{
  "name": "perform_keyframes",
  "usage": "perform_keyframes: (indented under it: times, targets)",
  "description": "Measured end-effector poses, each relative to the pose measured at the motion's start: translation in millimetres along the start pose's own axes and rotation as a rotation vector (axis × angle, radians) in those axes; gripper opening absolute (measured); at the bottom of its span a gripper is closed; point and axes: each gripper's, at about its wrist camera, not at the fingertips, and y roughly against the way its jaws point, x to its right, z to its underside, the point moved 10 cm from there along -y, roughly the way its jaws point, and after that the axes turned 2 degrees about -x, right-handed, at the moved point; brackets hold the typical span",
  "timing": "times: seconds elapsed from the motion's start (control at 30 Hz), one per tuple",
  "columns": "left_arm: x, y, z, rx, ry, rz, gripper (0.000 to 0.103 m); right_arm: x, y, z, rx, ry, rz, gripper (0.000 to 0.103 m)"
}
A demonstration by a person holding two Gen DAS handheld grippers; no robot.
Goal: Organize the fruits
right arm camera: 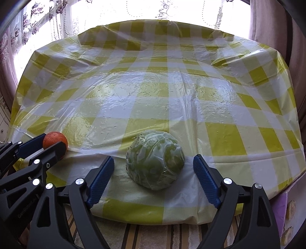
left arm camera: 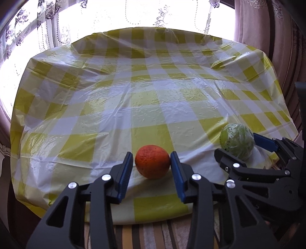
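An orange (left arm camera: 152,161) sits on the checked tablecloth (left arm camera: 149,99) near the front edge. My left gripper (left arm camera: 151,159) is open with one blue pad on each side of the orange, close to it. A green cabbage wrapped in clear film (right arm camera: 155,159) sits to the right of the orange. My right gripper (right arm camera: 154,166) is open wide around the cabbage, pads apart from it. The cabbage also shows in the left wrist view (left arm camera: 237,143), with the right gripper (left arm camera: 241,145) around it. The orange (right arm camera: 55,141) and the left gripper (right arm camera: 50,142) show at the left of the right wrist view.
The yellow and white plastic tablecloth (right arm camera: 153,95) covers a table in front of a bright window with lace curtains (left arm camera: 133,13). A striped rug (right arm camera: 153,237) lies below the table's front edge. A pink curtain (left arm camera: 258,24) hangs at the right.
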Motion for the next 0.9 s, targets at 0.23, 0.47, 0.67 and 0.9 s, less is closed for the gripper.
perform_keyframes:
  times: [0.23, 0.47, 0.67, 0.9]
  targets:
    - [-3, -2, 1, -0.009, 0.043, 0.06, 0.042, -2, -1, 0, 0.002, -0.002, -0.011, 0.086]
    - [-3, -3, 1, -0.006, 0.043, 0.054, 0.042, -1, 0, -1, 0.013, -0.006, -0.012, 0.086]
    - [-5, -2, 1, 0.002, 0.051, 0.057, 0.053, 4, 4, 0, 0.031, -0.012, 0.014, 0.082]
    - [-3, -2, 3, 0.005, 0.041, 0.033, 0.054, 9, 5, 1, 0.037, -0.021, 0.026, 0.075]
